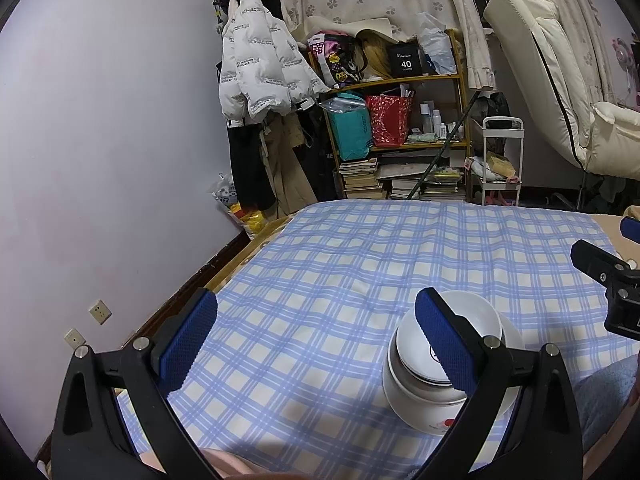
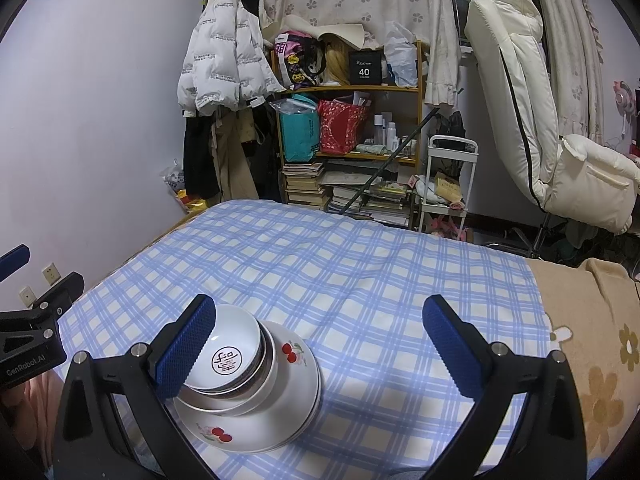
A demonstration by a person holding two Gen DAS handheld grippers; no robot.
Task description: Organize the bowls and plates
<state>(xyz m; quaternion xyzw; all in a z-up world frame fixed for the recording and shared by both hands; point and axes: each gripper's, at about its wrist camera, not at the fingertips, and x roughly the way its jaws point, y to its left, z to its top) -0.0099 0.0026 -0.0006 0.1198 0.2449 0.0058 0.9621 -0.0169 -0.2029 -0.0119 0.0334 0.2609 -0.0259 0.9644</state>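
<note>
A stack of white bowls and plates (image 2: 256, 384) stands on the blue checked cloth (image 2: 360, 280). The top bowl (image 2: 230, 354) has a round black mark inside; the plates below carry red cherry prints. In the left wrist view the stack (image 1: 444, 364) sits at the lower right, partly behind the right finger. My left gripper (image 1: 316, 332) is open and empty, to the left of the stack. My right gripper (image 2: 320, 344) is open and empty, its left finger (image 2: 188, 348) in front of the stack's left side.
A lilac wall (image 1: 100, 140) runs along the left edge of the bed. A cluttered shelf (image 2: 348, 128), hanging coats (image 2: 224, 64), a small white cart (image 2: 448, 184) and a cream recliner (image 2: 532, 112) stand beyond the far edge. A beige flowered blanket (image 2: 592, 352) lies right.
</note>
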